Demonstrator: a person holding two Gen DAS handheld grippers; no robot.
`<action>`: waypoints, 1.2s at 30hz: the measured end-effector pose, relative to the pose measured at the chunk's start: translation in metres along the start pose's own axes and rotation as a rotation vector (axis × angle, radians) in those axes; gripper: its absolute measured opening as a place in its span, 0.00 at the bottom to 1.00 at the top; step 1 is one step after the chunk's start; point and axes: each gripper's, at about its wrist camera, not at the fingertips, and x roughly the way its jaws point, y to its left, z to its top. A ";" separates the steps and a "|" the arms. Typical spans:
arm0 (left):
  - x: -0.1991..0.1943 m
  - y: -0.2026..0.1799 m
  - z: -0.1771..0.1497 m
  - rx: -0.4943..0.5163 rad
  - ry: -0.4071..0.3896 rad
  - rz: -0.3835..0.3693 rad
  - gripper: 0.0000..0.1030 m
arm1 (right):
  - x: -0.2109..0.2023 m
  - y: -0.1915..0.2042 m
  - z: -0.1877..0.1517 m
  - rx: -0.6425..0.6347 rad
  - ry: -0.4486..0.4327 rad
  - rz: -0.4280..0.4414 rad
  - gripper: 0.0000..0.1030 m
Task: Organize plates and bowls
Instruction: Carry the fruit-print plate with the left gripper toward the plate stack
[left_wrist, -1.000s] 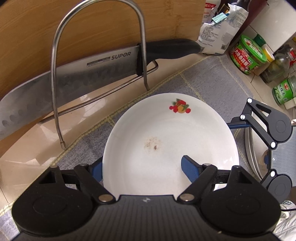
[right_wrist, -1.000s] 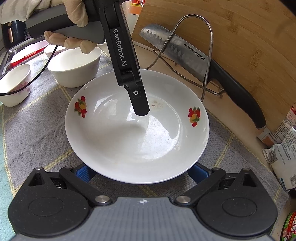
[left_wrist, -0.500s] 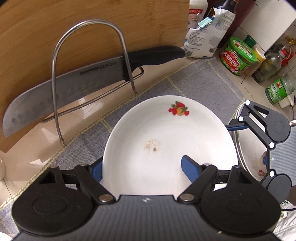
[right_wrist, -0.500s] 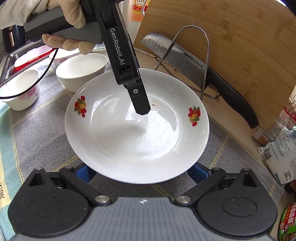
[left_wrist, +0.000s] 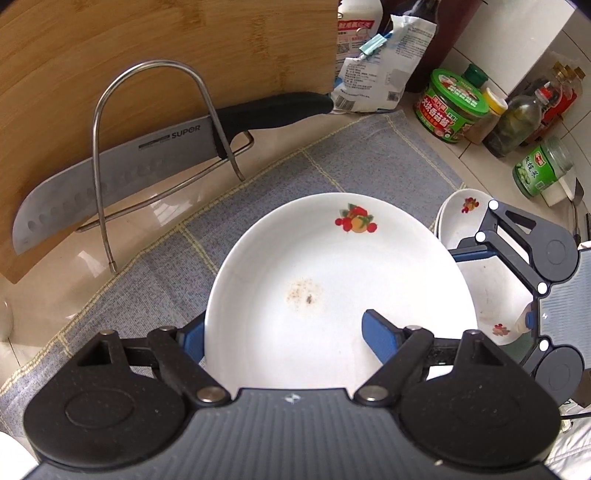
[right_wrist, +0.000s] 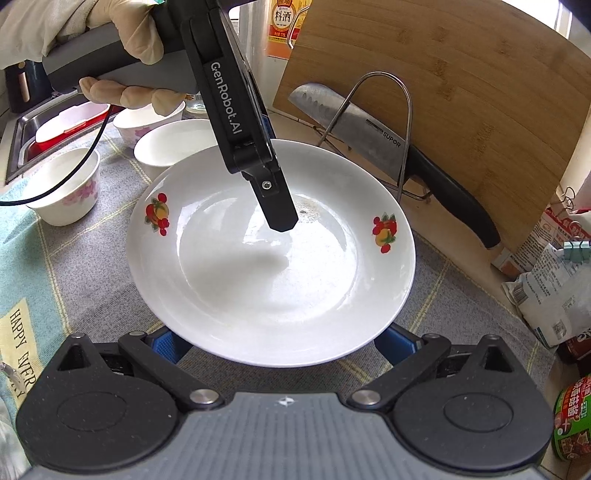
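A white plate (left_wrist: 332, 280) with red fruit decals and a brown smear in its middle hangs above the grey cloth. My left gripper (left_wrist: 284, 328) is shut on its near rim, one blue pad (left_wrist: 376, 332) inside the plate and the other under the edge. In the right wrist view the same plate (right_wrist: 295, 295) shows with the left gripper's upper finger (right_wrist: 277, 206) resting in it. My right gripper (right_wrist: 279, 343) stands open, its two blue pads spread wide beneath the plate's near rim. Another fruit-patterned plate (left_wrist: 491, 295) lies below the right gripper (left_wrist: 498, 284).
A cleaver (left_wrist: 122, 166) rests in a wire rack (left_wrist: 99, 110) against a bamboo board (left_wrist: 147, 48). Three white bowls (right_wrist: 66, 184) stand on the cloth near a sink (right_wrist: 22, 133). Jars (left_wrist: 450, 107), bottles and food bags (right_wrist: 554, 288) crowd the counter's far side.
Both grippers have risen and shifted together with the plate. The rack and knife now look smaller and farther off, and the plate under the right gripper has come into view.
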 end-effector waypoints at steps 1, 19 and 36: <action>0.000 -0.002 -0.001 -0.002 0.002 -0.001 0.80 | -0.001 0.001 -0.001 0.003 0.001 -0.001 1.00; -0.004 -0.041 0.000 0.075 -0.001 -0.005 0.80 | -0.016 0.007 -0.012 0.050 -0.011 -0.054 1.00; 0.014 -0.091 0.031 0.214 0.016 -0.062 0.80 | -0.050 0.004 -0.051 0.166 0.000 -0.160 1.00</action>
